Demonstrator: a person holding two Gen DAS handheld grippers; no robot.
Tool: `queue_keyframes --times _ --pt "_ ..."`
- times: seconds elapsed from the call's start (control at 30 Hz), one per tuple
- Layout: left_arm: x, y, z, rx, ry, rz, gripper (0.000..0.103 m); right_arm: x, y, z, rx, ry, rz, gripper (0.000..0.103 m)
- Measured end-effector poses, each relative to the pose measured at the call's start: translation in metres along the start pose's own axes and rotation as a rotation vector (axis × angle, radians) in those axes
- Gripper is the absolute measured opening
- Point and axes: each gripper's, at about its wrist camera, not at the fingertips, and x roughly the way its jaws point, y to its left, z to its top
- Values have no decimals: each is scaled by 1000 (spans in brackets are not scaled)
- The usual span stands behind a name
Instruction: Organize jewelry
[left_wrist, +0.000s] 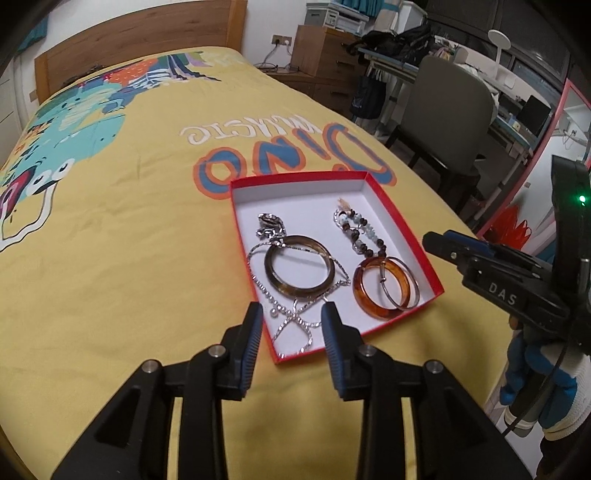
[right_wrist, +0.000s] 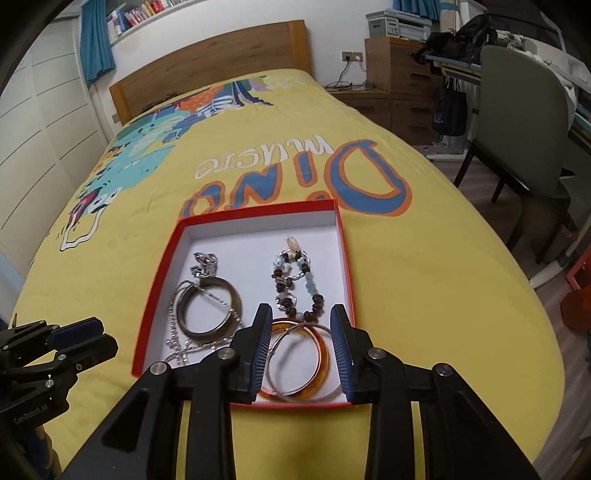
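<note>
A shallow red box (left_wrist: 295, 176) (right_wrist: 258, 209) with a white inside lies on the yellow bedspread. In it are a dark brown bangle (left_wrist: 299, 293) (right_wrist: 207, 336) on a silver chain necklace (left_wrist: 295, 322) (right_wrist: 177, 343), a beaded bracelet (left_wrist: 364, 236) (right_wrist: 317, 299), and an amber bangle (left_wrist: 359, 295) (right_wrist: 322, 354) with a thin silver bangle (left_wrist: 414, 291). My left gripper (left_wrist: 291, 310) (right_wrist: 92, 332) hovers open at the box's near left corner, over the chain. My right gripper (right_wrist: 300, 314) (left_wrist: 436, 240) stands open above the amber and silver bangles, its pads clear of them.
The bed (right_wrist: 424, 295) has a printed dinosaur cover and a wooden headboard (right_wrist: 221, 48) at the far end. A grey chair (right_wrist: 524, 122), a cluttered desk and wooden drawers (right_wrist: 399, 62) stand to the right. A blue and white stuffed toy (left_wrist: 535, 369) sits beside the bed.
</note>
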Motion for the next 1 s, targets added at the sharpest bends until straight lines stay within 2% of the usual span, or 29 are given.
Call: queue_keyframes --times 0.33,0.5,0.7,0.77,0.83,1.0 --pt "-58 25 -45 -22 -46 87 34 -51 47 -28 -20 -30 57 54" --pt "-86 44 -76 -44 -67 139 34 -72 76 -55 -36 -24 96 56" --pt "-123 67 -109 -99 -87 160 34 -99 104 -84 -61 -31 123 61" --pt "-135 75 -120 -122 -94 182 36 -106 113 -93 -72 -35 123 62" --pt "-148 81 -131 -137 -110 208 43 -113 121 -101 -86 -38 127 65" --pt "-175 92 -150 -173 -145 271 45 -128 137 -116 -119 -53 115 72"
